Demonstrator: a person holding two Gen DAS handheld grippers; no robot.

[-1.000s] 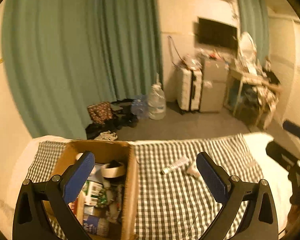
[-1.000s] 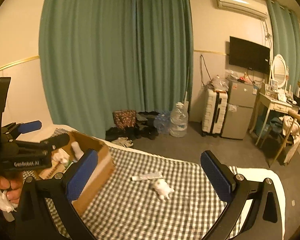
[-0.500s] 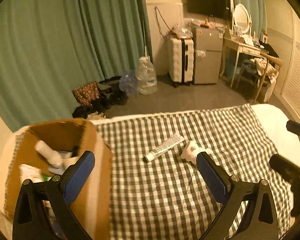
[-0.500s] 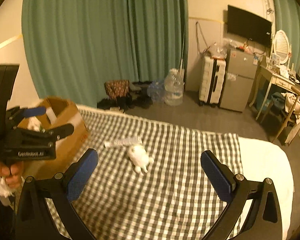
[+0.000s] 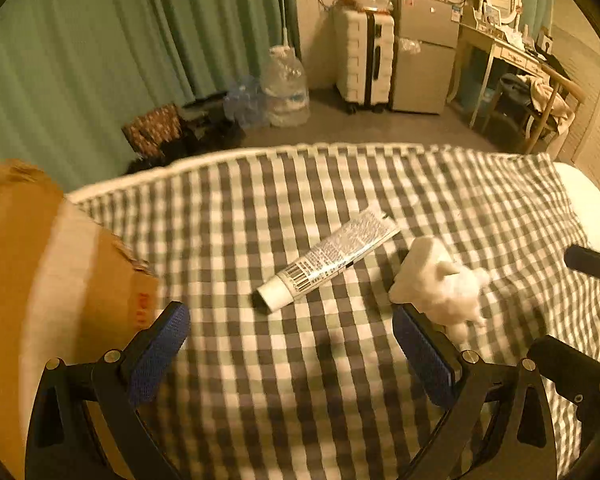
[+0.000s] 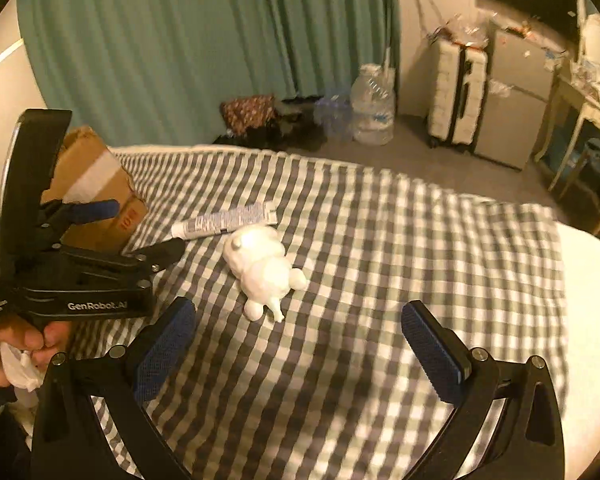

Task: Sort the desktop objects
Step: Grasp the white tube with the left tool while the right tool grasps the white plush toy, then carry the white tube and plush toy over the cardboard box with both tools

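Observation:
A white printed tube (image 5: 327, 258) (image 6: 224, 220) lies on the checked cloth (image 5: 300, 380) (image 6: 380, 280), cap towards the cardboard box (image 5: 40, 280) (image 6: 96, 196) at the left. A white toy animal (image 5: 440, 284) (image 6: 264, 268) lies just right of the tube. My left gripper (image 5: 292, 348) (image 6: 140, 226) is open and empty, a short way in front of the tube. Over the cloth, just behind the toy, my right gripper (image 6: 298, 344) also stands open and empty.
Beyond the far edge of the cloth lies grey floor with water jugs (image 5: 284, 88), a white suitcase (image 5: 364, 64) and a small fridge (image 5: 424, 68). Green curtains (image 6: 180, 40) hang behind. A desk and chair (image 5: 532, 92) stand at the right.
Both grippers have dropped and moved in towards the tube and the toy, which look larger now. The box has slid to the left edge of the left wrist view. Both stay open.

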